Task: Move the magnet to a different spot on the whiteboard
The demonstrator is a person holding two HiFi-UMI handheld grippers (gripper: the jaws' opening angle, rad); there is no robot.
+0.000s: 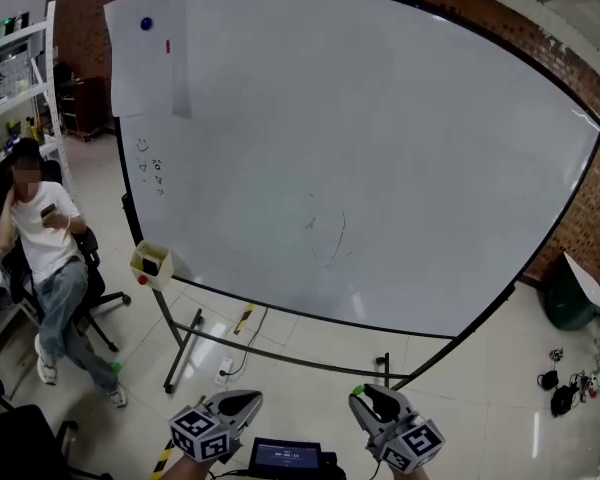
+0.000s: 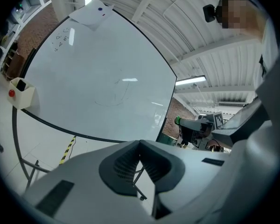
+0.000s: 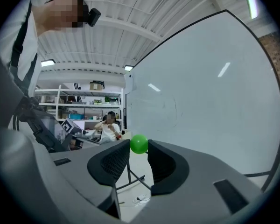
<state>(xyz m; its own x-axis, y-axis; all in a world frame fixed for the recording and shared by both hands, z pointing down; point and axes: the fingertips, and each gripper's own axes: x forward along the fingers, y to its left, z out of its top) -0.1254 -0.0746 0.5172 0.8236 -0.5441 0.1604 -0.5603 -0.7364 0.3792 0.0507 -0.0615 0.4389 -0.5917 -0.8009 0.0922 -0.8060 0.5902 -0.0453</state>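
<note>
Gripping the green magnet (image 3: 139, 144) betw. its tips, the right gripper (image 1: 361, 395) has jaws clamped on it. Left gripper (image 2: 140, 143): jaws together, empty. Magnet's a round ball, so no long axis, no facing. Whiteboard (image 1: 380, 148) lies ahead & above the jaws, well apart; right hand prob. does the reach.

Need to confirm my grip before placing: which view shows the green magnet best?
The right gripper view: the green magnet sits large, pinched between the right gripper's jaw tips. The head view shows only a green sliver at that gripper's tip; the left gripper view shows a small distant green spot.
</note>
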